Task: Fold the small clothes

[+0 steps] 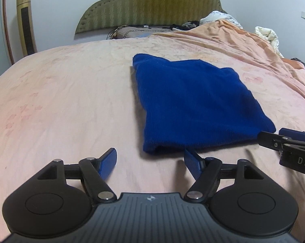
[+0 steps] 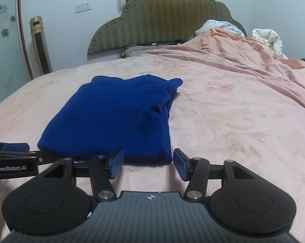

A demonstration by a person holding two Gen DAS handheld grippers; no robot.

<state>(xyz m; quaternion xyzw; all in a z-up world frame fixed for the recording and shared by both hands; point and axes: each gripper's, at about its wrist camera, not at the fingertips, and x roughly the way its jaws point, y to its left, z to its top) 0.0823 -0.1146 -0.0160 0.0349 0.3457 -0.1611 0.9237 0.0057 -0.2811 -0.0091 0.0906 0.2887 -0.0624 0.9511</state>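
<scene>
A dark blue knit garment (image 1: pixel 190 103) lies folded into a rough square on the pink bedspread (image 1: pixel 61 93). My left gripper (image 1: pixel 150 159) is open and empty, just short of the garment's near left corner. My right gripper (image 2: pixel 149 159) is open and empty, its fingers straddling the garment's (image 2: pixel 116 119) near right corner without touching it. Each gripper shows at the edge of the other's view: the right one (image 1: pixel 277 139) and the left one (image 2: pixel 16 151).
A green padded headboard (image 1: pixel 152 6) stands at the far end. Rumpled orange bedding (image 1: pixel 243 38) and white quilts (image 1: pixel 267 34) pile at the far right. A gold tower fan (image 1: pixel 26 22) stands by the wall at the left.
</scene>
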